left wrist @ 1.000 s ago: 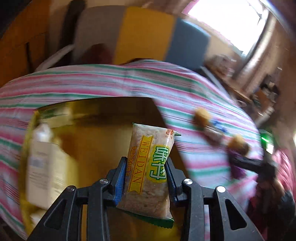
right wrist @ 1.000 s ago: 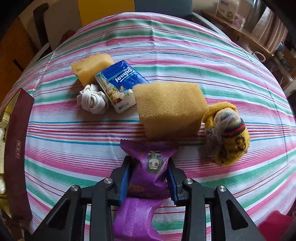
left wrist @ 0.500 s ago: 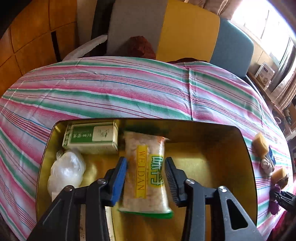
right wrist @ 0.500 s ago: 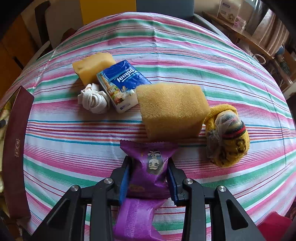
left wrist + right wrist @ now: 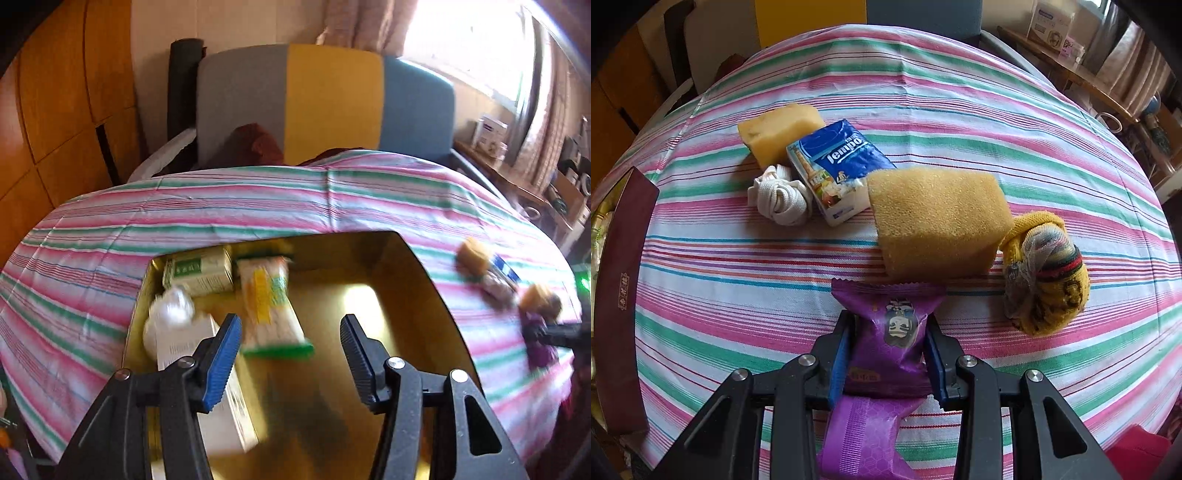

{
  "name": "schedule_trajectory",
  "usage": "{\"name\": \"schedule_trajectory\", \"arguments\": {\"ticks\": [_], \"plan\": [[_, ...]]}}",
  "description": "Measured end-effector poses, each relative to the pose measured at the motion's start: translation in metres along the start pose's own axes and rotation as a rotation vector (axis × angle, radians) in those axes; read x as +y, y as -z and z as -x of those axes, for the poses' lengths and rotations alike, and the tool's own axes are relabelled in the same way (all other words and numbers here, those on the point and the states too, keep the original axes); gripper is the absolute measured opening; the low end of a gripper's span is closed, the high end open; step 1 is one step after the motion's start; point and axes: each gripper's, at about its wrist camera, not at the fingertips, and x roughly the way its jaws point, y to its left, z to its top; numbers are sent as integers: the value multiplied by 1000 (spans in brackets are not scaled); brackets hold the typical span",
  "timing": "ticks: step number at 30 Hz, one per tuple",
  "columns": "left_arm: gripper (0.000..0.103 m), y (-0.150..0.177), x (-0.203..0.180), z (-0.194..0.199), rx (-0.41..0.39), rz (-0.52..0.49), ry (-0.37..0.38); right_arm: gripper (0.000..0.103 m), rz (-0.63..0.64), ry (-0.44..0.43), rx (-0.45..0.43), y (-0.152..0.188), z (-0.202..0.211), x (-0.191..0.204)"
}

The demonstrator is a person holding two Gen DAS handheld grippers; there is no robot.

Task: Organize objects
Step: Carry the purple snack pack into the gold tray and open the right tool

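In the left view, our left gripper (image 5: 291, 350) has just been opening, its jaws wide and empty; the snack pack (image 5: 269, 306) lies in the gold box (image 5: 436, 295). In the right view, our right gripper (image 5: 889, 354) clamps a purple packet (image 5: 894, 332) above the striped cloth (image 5: 738, 277), by a sponge (image 5: 938, 221).

The gold box (image 5: 424, 280) is bare on its right half, while packets (image 5: 269, 306) crowd its left.

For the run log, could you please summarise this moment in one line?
left tongs: just opened, snack packet in gold box | right tongs: gripping purple packet
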Motion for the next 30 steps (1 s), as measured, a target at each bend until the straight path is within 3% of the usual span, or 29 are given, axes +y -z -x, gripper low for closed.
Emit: {"name": "schedule_trajectory", "arguments": {"ticks": [12, 25, 30], "plan": [[56, 41, -21, 45, -40, -64, 4, 36, 33, 37, -11, -1, -1, -1], [56, 51, -12, 49, -17, -35, -4, 35, 29, 42, -22, -3, 1, 2], [56, 55, -4, 53, -20, -18, -11, 34, 37, -9, -65, -2, 12, 8]]}}
